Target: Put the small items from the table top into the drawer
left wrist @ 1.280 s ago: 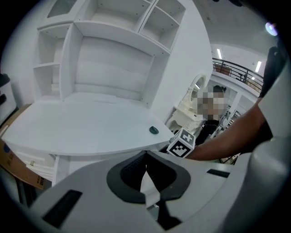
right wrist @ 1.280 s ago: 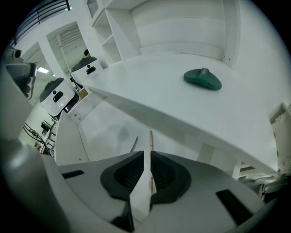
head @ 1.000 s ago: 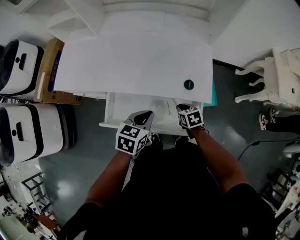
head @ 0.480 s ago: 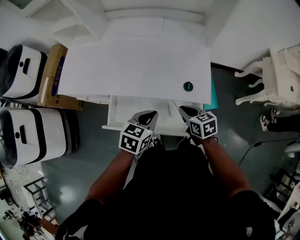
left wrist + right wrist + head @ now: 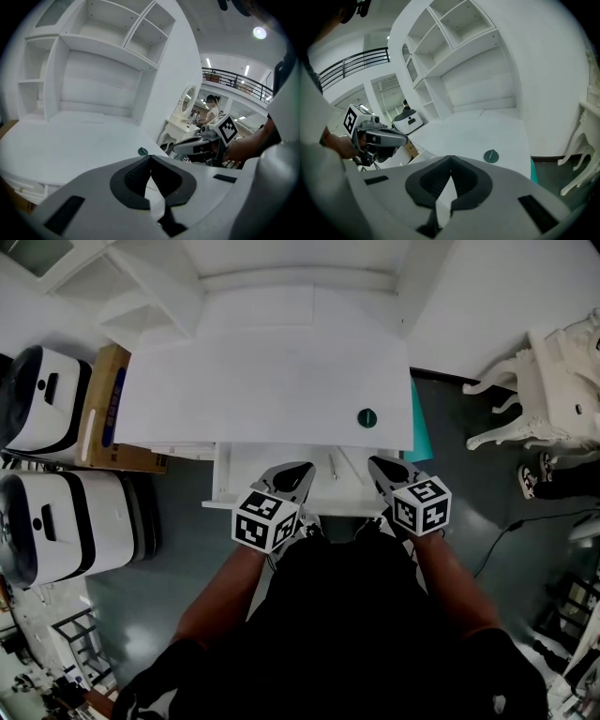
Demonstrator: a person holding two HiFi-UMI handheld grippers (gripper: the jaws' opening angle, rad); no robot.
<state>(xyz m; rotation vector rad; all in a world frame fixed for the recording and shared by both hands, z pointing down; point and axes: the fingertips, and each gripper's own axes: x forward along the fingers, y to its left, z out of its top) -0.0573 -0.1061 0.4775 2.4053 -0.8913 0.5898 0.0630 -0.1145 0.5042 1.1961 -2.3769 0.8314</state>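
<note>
A small dark green round item (image 5: 367, 417) stands on the white table top (image 5: 262, 381) near its front right corner; it also shows in the left gripper view (image 5: 142, 151) and the right gripper view (image 5: 491, 156). Under the front edge the white drawer (image 5: 219, 479) is pulled open, and a thin light item (image 5: 332, 466) lies inside it. My left gripper (image 5: 298, 468) is over the drawer's middle, shut and empty (image 5: 150, 157). My right gripper (image 5: 379, 465) sits at the drawer's right end, below the green item, also shut on nothing (image 5: 450, 158).
Two white and black machines (image 5: 56, 512) and a cardboard box (image 5: 103, 395) stand left of the table. White ornate furniture (image 5: 553, 381) is at the right, and a teal object (image 5: 419, 432) is beside the table's right edge. A shelf unit (image 5: 93, 65) rises at the table's back.
My right gripper has pulled back toward me and to the right, away from the drawer's inside. The left gripper has hardly moved.
</note>
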